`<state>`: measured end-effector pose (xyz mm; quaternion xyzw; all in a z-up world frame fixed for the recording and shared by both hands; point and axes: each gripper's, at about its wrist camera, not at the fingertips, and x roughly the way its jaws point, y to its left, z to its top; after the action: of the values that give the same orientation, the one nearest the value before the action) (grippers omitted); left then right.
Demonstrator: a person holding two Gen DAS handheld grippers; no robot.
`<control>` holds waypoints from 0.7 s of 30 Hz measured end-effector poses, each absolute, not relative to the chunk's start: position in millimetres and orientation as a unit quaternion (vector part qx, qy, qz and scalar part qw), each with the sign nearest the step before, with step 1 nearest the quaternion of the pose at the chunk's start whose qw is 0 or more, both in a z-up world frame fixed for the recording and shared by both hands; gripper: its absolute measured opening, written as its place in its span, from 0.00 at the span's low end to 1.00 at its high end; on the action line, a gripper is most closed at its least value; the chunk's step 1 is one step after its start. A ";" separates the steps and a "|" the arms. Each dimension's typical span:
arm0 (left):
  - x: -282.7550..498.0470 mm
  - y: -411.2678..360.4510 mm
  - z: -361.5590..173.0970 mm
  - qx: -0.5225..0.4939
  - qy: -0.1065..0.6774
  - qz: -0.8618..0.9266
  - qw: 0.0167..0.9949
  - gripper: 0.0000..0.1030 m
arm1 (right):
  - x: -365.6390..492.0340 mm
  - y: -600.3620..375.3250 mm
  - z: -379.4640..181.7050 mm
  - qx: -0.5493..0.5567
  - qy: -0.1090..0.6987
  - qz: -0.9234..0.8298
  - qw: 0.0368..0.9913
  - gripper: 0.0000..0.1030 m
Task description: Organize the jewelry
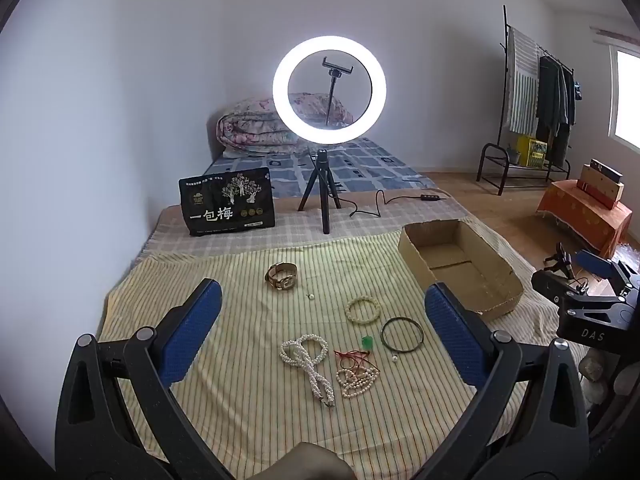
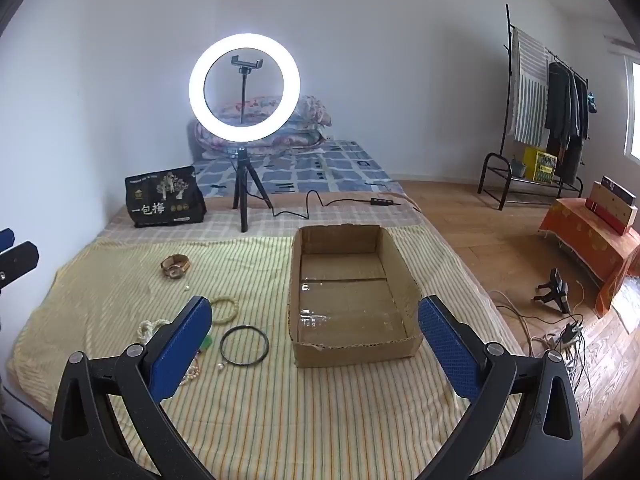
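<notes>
The open brown cardboard box [image 2: 352, 292] sits on the yellow striped cloth [image 2: 260, 400], its long axis running away from the cameras toward the lit white ring light on a black tripod [image 2: 244, 88]. To the box's left the jewelry lies scattered on the cloth: a long white pearl necklace [image 1: 310, 368] stretched near-to-far, a smaller pearl strand with a red cord [image 1: 356, 376], a thin dark round bangle [image 1: 402, 335] lying flat just beside the box, a pale beaded bracelet [image 1: 362, 310], a small green stone [image 1: 367, 342], and farther back a gold wristwatch [image 1: 282, 276]. The left gripper [image 1: 320, 340] hovers low over the jewelry, aimed forward, its blue-padded fingers [image 1: 192, 332] spread wide apart and holding nothing. The right gripper [image 2: 316, 344] hovers before the box's near wall, likewise spread apart and empty.
</notes>
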<state>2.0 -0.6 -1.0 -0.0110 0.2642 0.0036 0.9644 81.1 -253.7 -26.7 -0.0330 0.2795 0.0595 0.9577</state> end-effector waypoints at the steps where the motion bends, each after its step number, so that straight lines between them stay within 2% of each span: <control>1: 3.5 -1.0 -1.6 -0.011 0.266 0.003 0.964 1.00 | 81.3 -252.8 -27.5 -0.042 0.275 0.057 0.959 0.99; 21: -1.4 -1.5 11.8 -0.006 0.246 0.005 0.969 1.00 | 79.7 -251.5 -26.6 -0.051 0.273 0.055 0.959 0.99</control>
<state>-1.4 -1.5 11.8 -0.0061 0.2459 0.0049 0.9693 79.7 -251.5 -26.6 -0.0506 0.2729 0.0546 0.9591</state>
